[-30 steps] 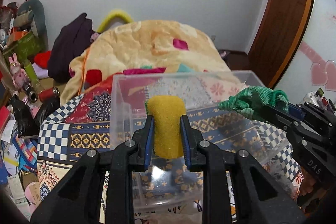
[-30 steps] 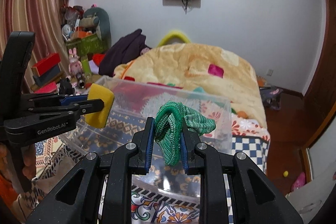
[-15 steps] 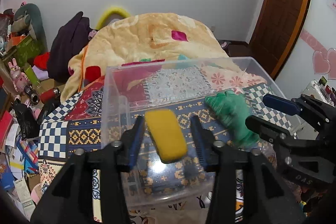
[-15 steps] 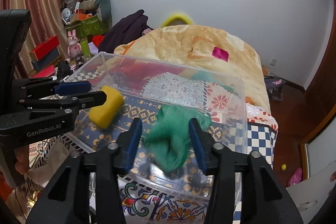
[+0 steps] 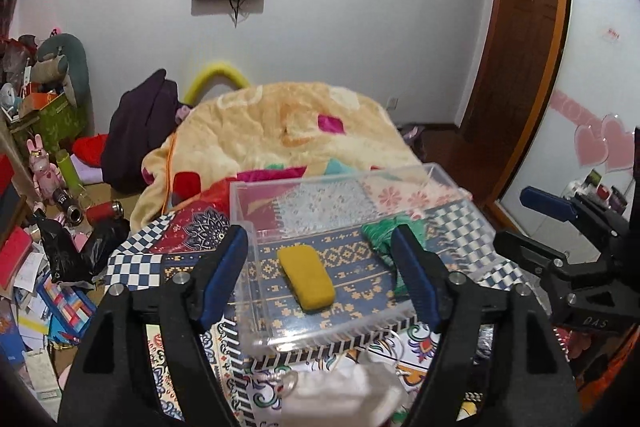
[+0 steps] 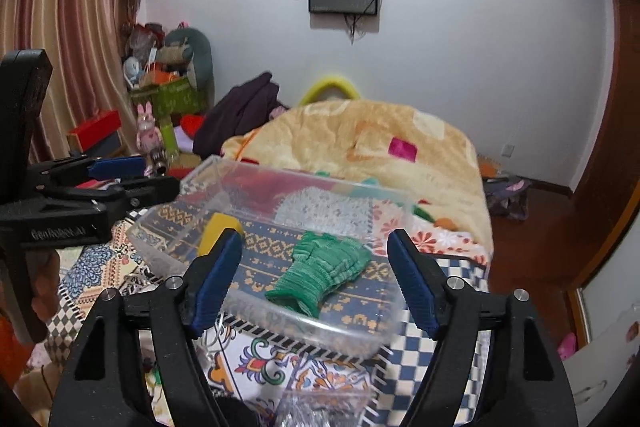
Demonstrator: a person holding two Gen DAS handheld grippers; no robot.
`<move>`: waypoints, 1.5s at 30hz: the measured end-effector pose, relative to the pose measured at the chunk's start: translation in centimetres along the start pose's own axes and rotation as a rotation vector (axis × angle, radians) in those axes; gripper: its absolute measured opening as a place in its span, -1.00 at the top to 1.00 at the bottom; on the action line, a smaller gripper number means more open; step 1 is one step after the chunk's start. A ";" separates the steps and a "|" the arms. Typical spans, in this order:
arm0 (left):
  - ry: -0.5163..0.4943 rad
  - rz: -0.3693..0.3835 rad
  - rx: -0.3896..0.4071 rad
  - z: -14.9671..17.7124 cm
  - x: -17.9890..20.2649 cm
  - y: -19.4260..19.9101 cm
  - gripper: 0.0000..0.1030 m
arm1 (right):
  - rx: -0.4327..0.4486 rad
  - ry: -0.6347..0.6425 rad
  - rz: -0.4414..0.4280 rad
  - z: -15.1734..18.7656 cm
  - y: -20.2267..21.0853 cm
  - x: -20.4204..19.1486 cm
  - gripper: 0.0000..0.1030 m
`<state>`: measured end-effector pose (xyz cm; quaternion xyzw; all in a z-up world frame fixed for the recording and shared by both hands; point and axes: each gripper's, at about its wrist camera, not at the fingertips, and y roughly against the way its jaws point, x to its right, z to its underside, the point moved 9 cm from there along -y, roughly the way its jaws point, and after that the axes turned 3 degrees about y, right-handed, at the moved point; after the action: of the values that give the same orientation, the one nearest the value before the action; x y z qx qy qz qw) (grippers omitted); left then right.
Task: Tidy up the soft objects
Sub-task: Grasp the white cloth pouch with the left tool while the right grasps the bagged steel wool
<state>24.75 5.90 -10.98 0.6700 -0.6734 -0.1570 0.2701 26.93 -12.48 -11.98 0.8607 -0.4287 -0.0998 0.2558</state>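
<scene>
Cluttered bedroom w/ a patterned patchwork bedspread (image 5: 188, 259) on the bed, peach blanket (image 5: 280, 131) heaped behind. Clear plastic bin (image 5: 320, 335) sits on the spread. Yellow sponge (image 5: 306, 277) lies flat on the bin floor, left side; green knit glove (image 6: 320, 275) lies beside it to the right, apart from the sponge. Left gripper (image 5: 320, 279) hovers over the bin, jaws spread wide, holding nothing. Right gripper (image 6: 316, 275) likewise wide apart, glove lying loose below it.
</scene>
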 end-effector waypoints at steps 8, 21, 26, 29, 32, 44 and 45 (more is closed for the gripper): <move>-0.013 -0.004 0.032 1.8 -0.2 3.4 -0.65 | 0.008 -0.045 0.007 2.4 2.3 1.0 -0.48; 0.008 0.026 -0.154 10.3 -0.8 1.7 -0.65 | -0.158 -0.098 0.008 9.9 1.6 1.1 -0.48; 0.022 0.048 -0.209 13.1 -0.3 0.7 -0.65 | -0.218 -0.134 -0.018 12.5 0.9 1.1 -0.48; 0.027 0.034 -0.244 14.5 -0.5 -0.3 -0.65 | -0.243 -0.141 -0.027 13.6 0.7 1.0 -0.48; 0.034 0.004 -0.259 15.2 -1.0 -1.2 -0.65 | -0.252 -0.148 -0.029 14.0 0.7 0.9 -0.48; 0.020 0.065 -0.270 15.3 -0.2 -2.4 0.29 | -0.240 -0.141 -0.072 13.8 0.9 0.1 0.36; 0.011 0.064 -0.267 15.2 0.0 -2.3 0.34 | -0.235 -0.140 -0.072 13.7 1.1 0.1 0.39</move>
<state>17.86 3.47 -24.55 0.6070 -0.6662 -0.2328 0.3654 20.93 -17.97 -23.00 0.8307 -0.3997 -0.2183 0.3203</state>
